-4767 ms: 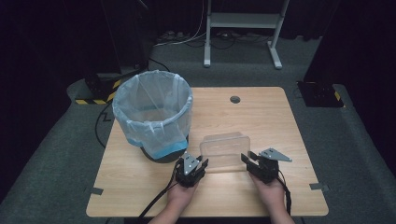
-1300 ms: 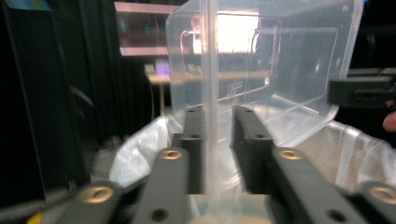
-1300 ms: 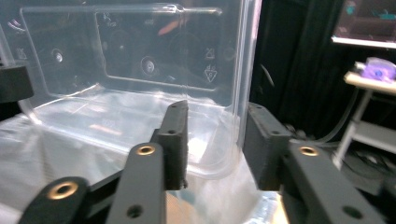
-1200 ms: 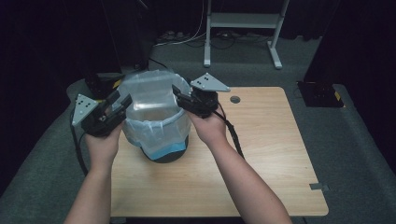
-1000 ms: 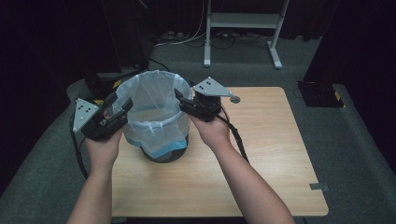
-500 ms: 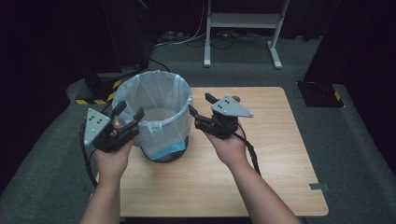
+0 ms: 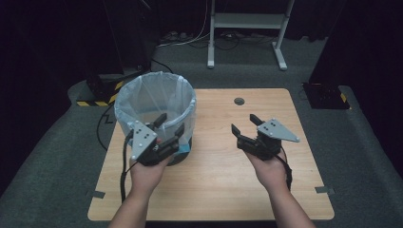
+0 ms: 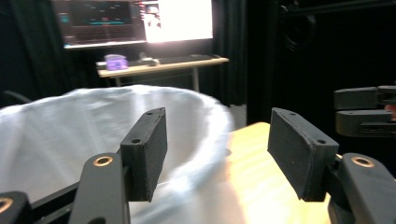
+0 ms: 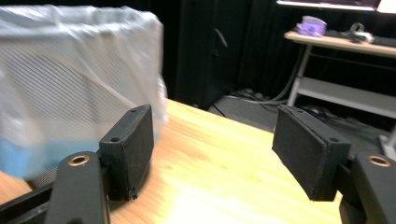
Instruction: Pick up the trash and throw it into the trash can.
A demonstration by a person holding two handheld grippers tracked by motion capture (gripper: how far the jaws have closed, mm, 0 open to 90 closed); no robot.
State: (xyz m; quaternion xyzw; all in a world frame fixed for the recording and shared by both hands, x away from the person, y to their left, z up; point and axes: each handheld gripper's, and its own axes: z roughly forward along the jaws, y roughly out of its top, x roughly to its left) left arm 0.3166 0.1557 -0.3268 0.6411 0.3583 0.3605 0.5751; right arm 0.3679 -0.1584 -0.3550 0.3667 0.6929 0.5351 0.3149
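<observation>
A round bin [image 7: 157, 107] lined with a pale plastic bag stands on the left half of the wooden table [image 7: 214, 190]. My left gripper [image 7: 171, 122] hovers at the bin's near side, open, nothing between its fingers. In the left gripper view the bag's rim [image 8: 70, 135] lies behind my open left gripper [image 8: 217, 154], and the other gripper [image 8: 364, 112] shows at the right edge. My right gripper [image 7: 244, 123] is open and empty over the table, to the right of the bin. In the right gripper view the bin [image 9: 70, 70] stands at the left, beyond the open jaws.
A small dark grommet hole [image 7: 239, 101] sits near the table's far edge. Behind the table stand a white desk frame [image 7: 247, 28] and cables. Black equipment [image 7: 102, 88] lies on the floor at the left, a black box [image 7: 328, 95] at the right.
Earlier both grippers held a clear plastic container above the bin; it went out of their grasp there. Both have since drawn back toward the person and lowered, open and empty.
</observation>
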